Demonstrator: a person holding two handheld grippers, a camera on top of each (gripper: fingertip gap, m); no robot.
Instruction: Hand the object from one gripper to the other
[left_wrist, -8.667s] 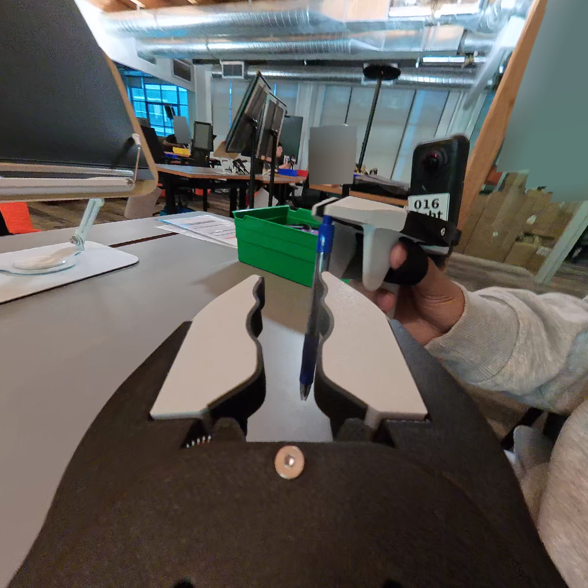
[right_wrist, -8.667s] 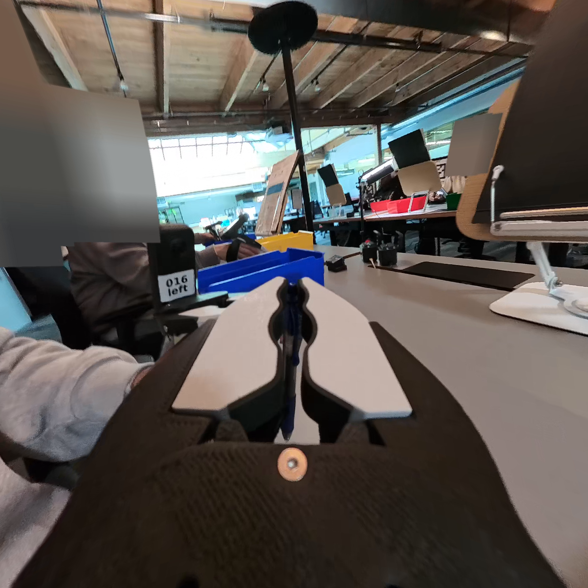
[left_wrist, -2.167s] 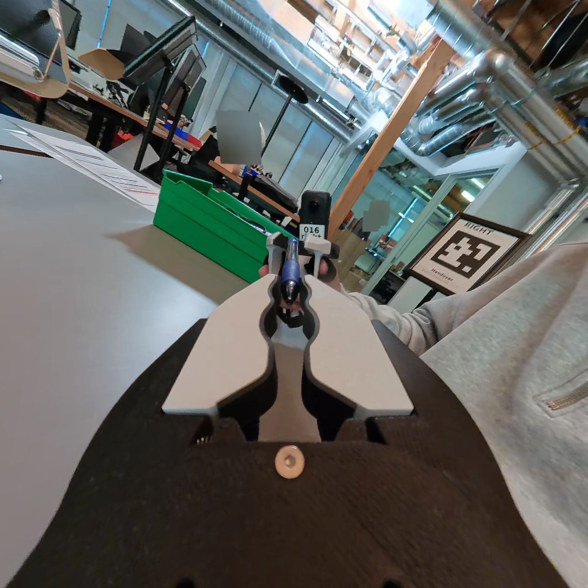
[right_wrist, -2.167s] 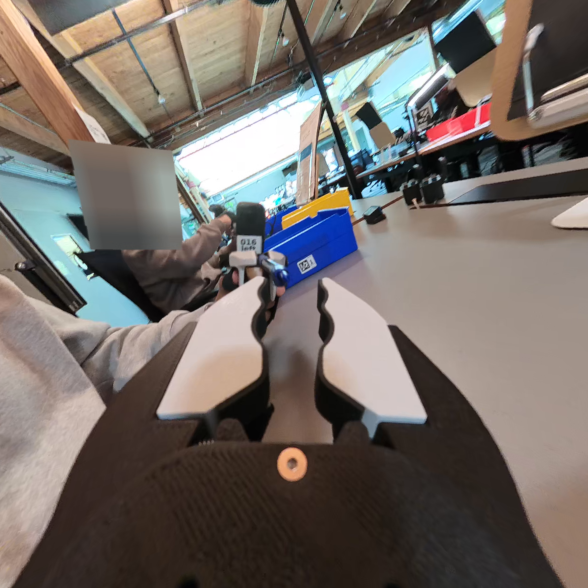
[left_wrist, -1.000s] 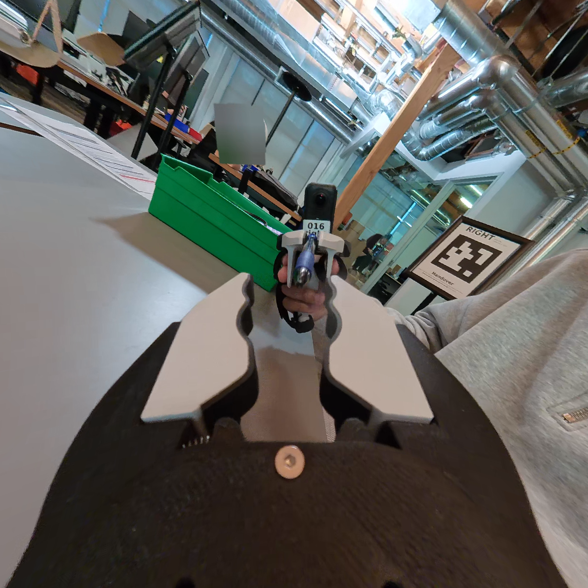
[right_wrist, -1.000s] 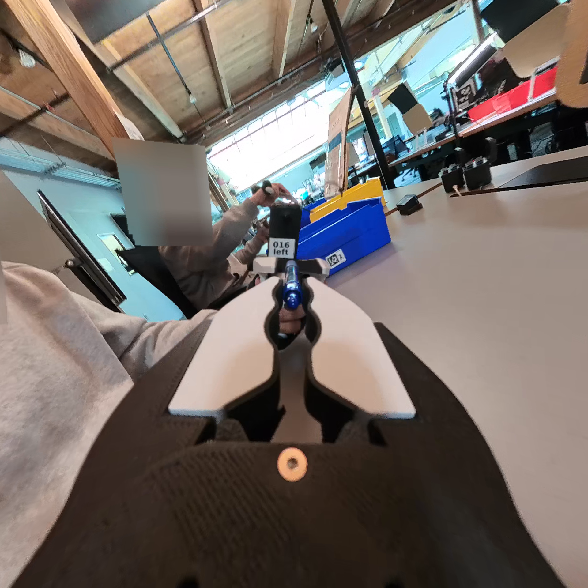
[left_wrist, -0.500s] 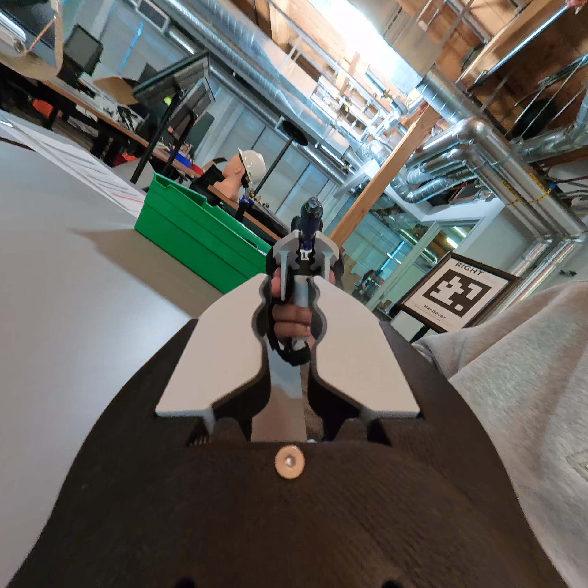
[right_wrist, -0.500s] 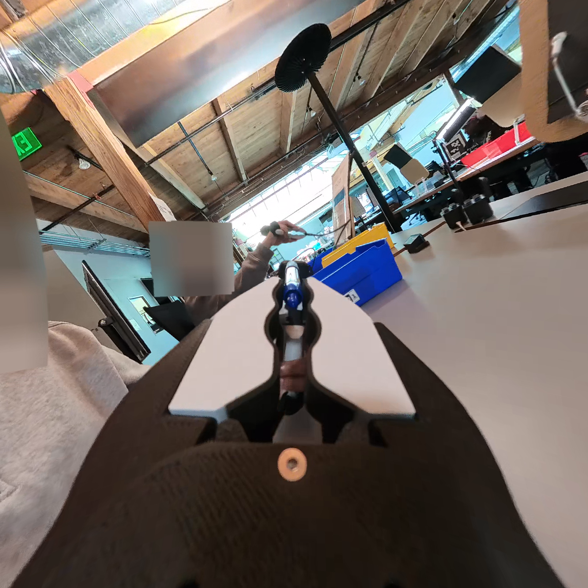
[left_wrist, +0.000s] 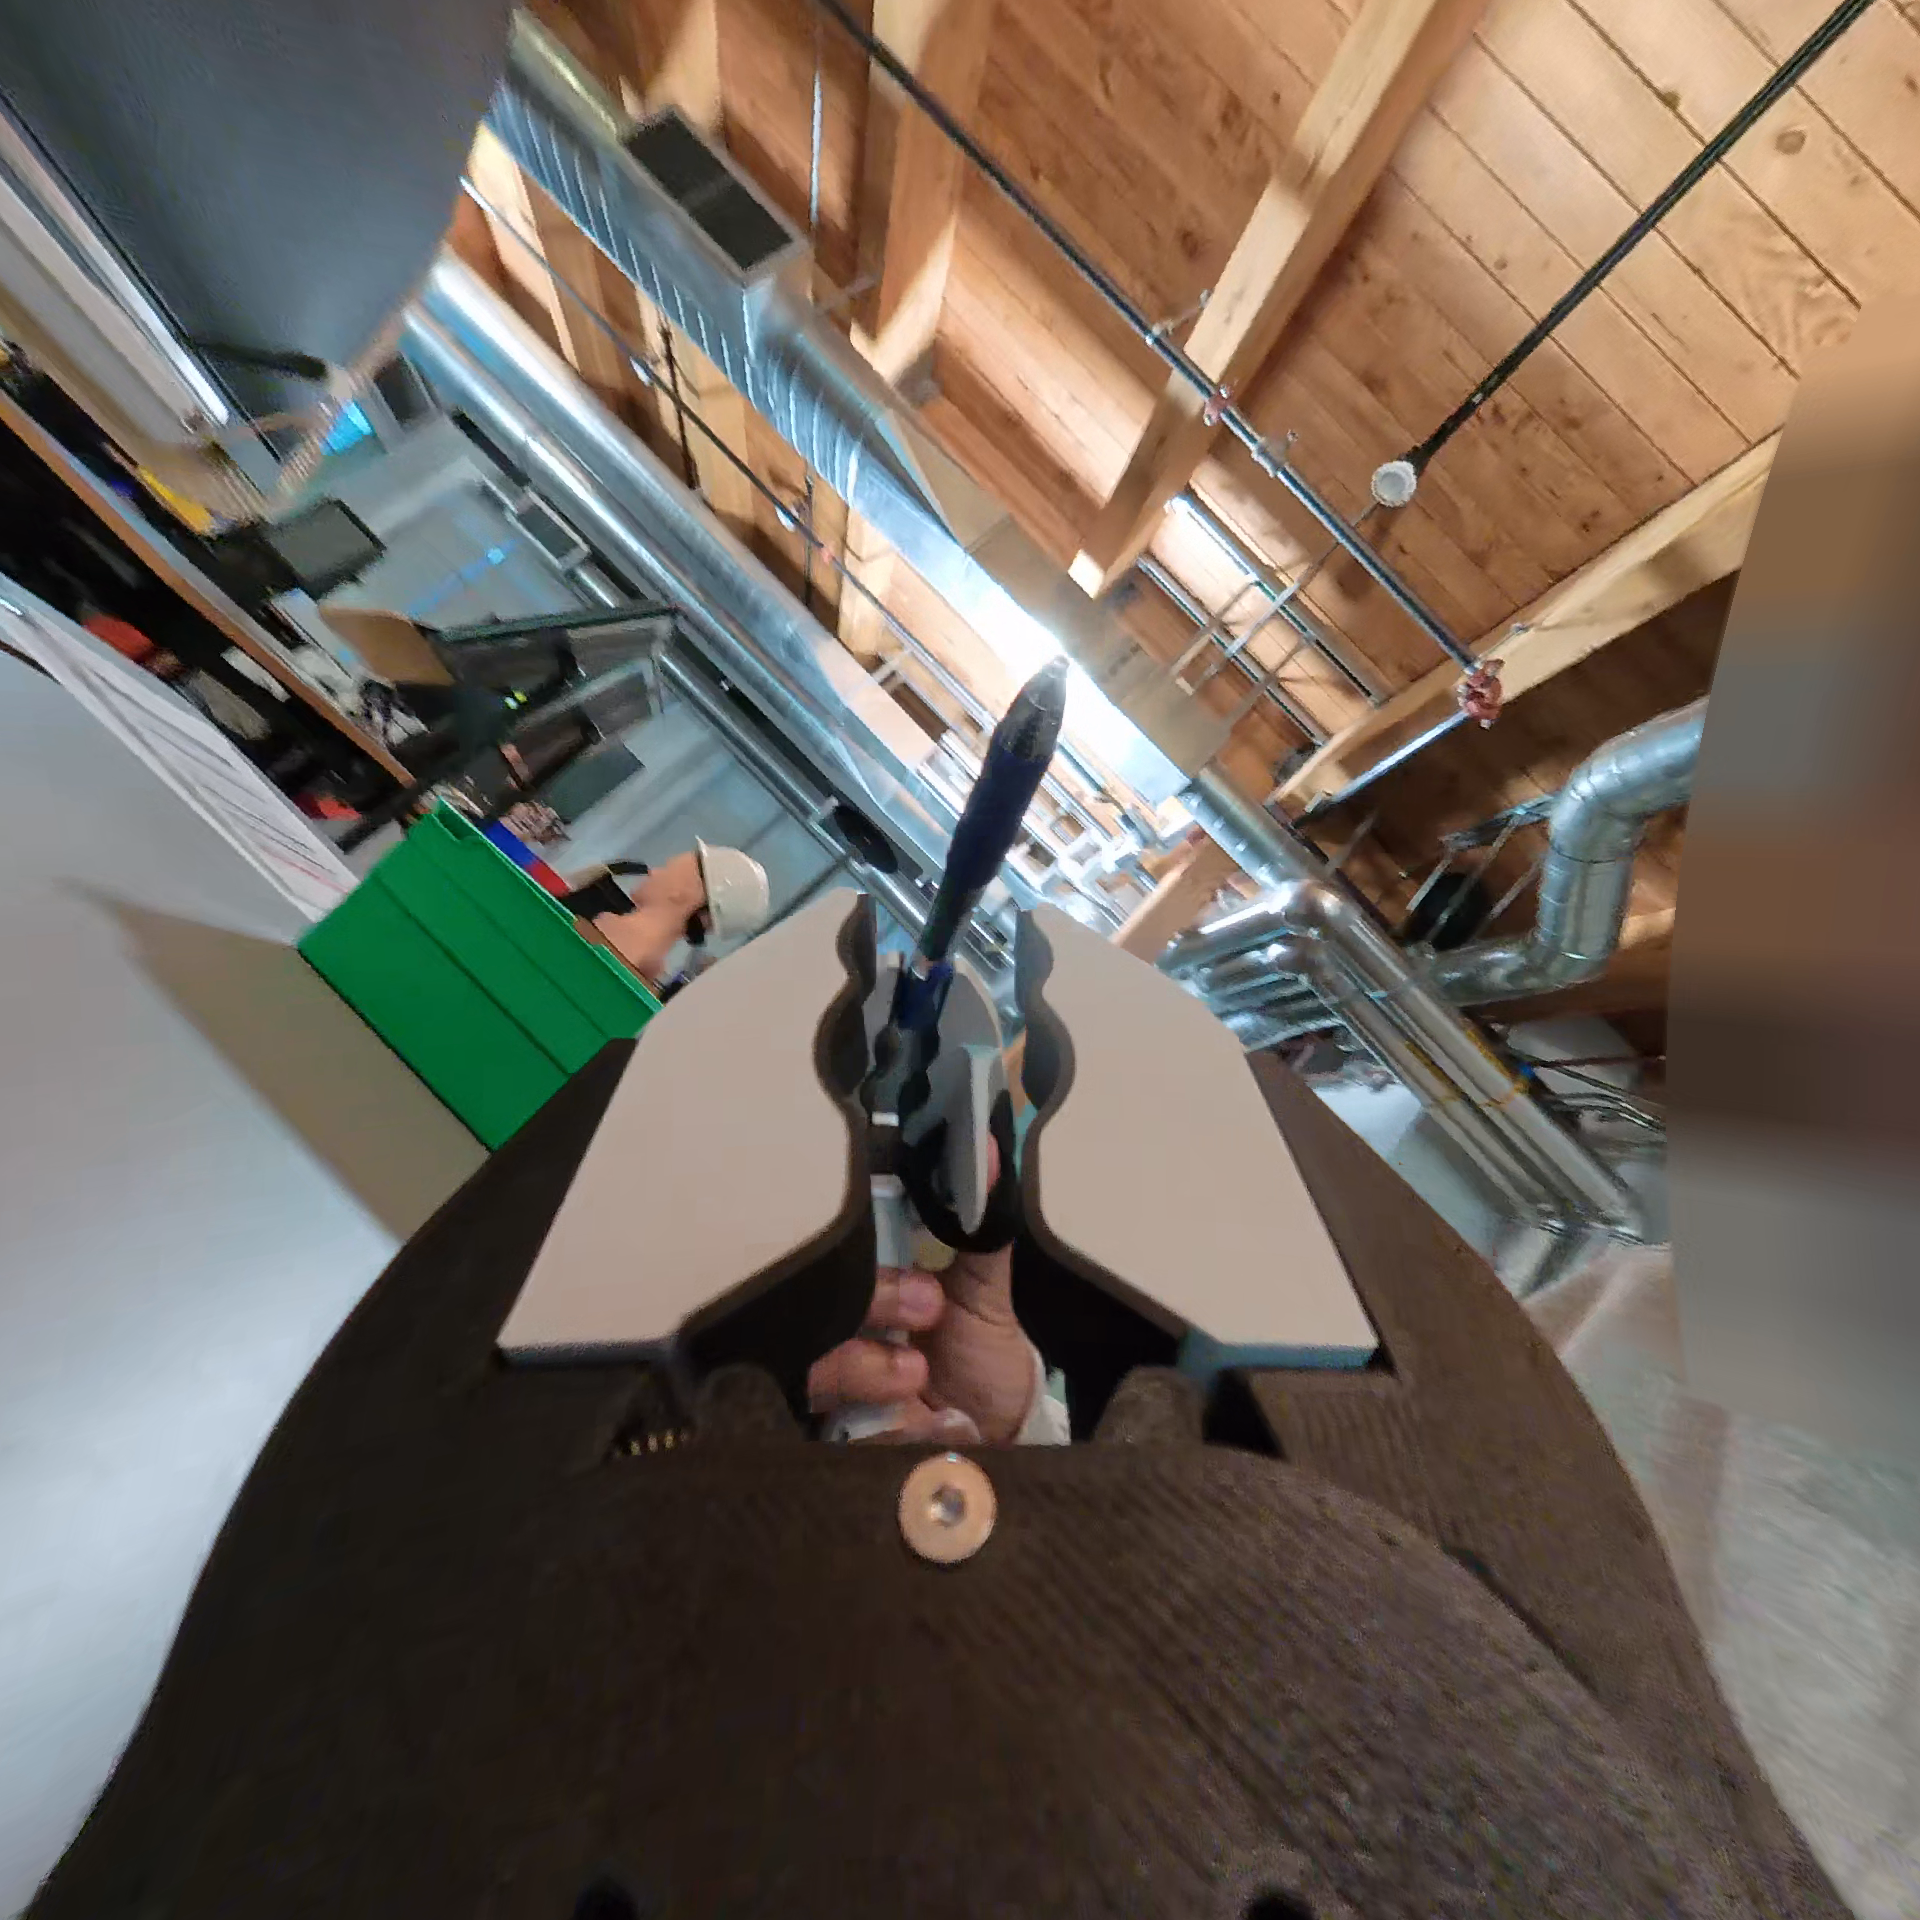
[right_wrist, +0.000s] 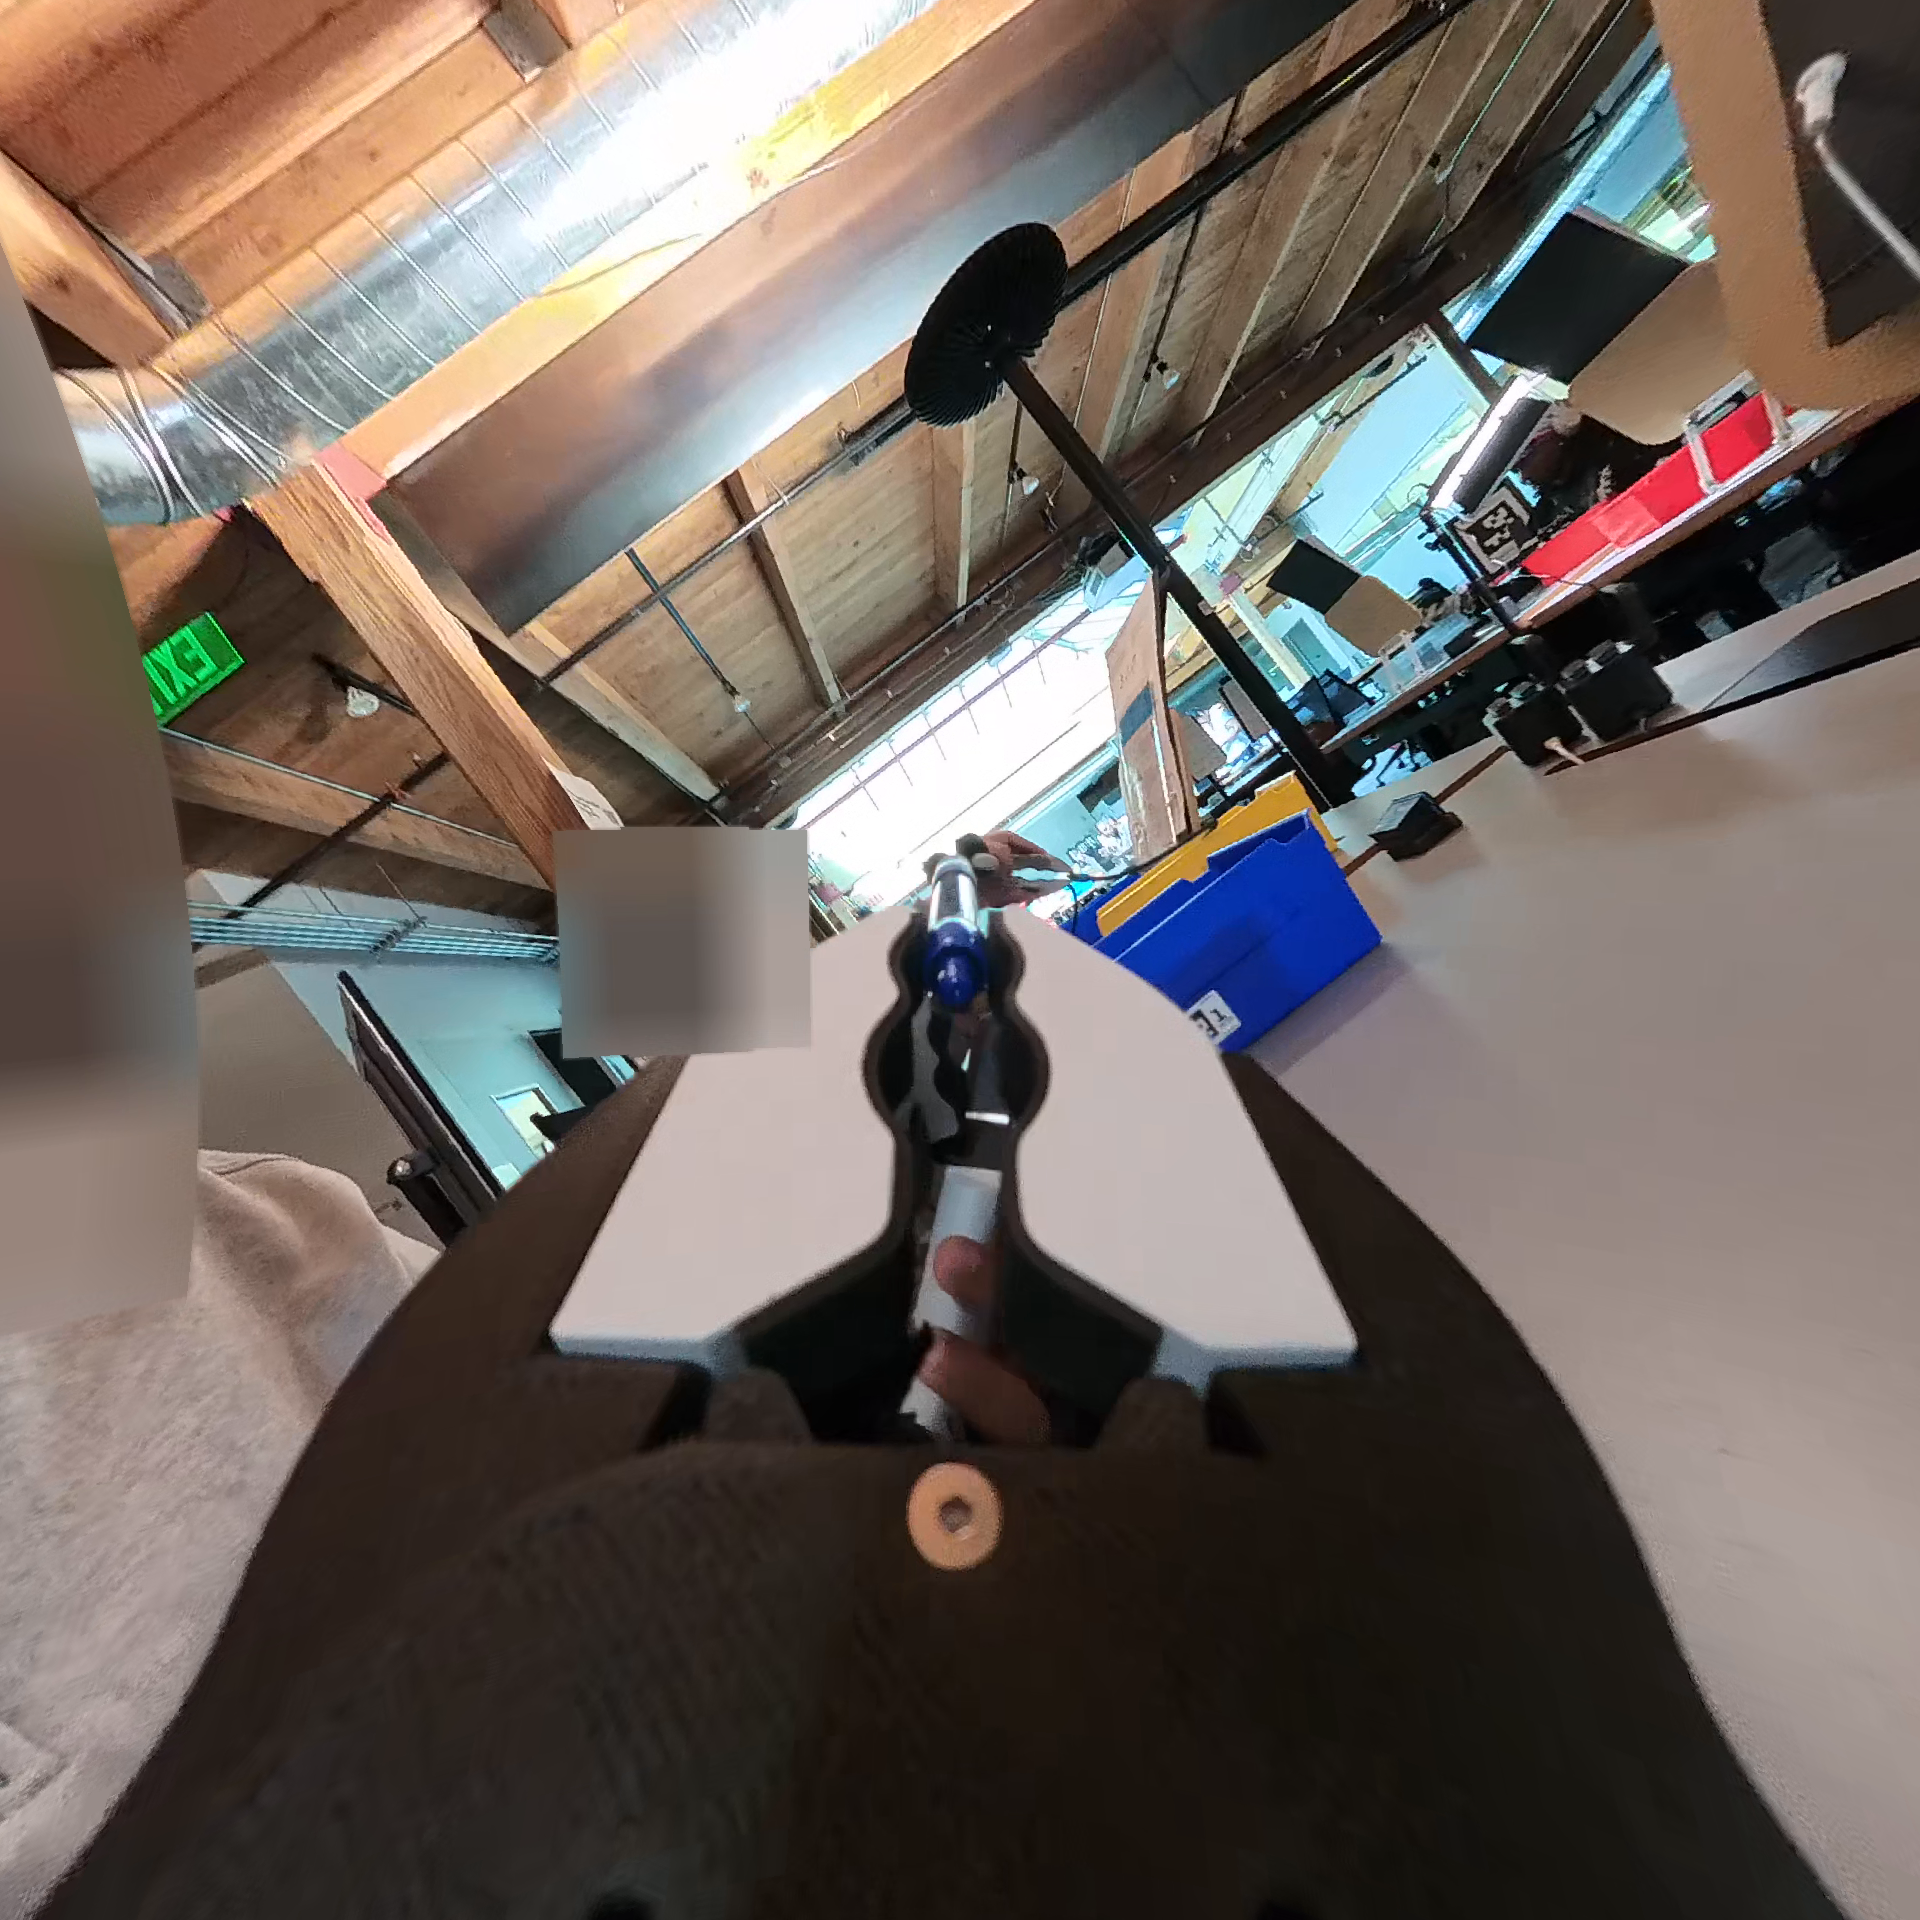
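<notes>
1. Both views tilted up at the ceiling and motion-blurred. The right gripper's (left_wrist: 928, 1049) body is mostly hidden between the left gripper's (left_wrist: 940, 935) fingers.
2. Pen (left_wrist: 987, 810): blue barrel, dark grip, tip pointing up toward the ceiling.
3. Right gripper (right_wrist: 951, 951) jaws closed on the pen (right_wrist: 951, 935), gripping its lower end.
4. Left gripper jaws part open with a clear gap; the pen passes between the tips, no contact visible.
5. Green bin (left_wrist: 468, 966) on the grey table (left_wrist: 156, 1143); blue bin (right_wrist: 1247, 935) behind.
</notes>
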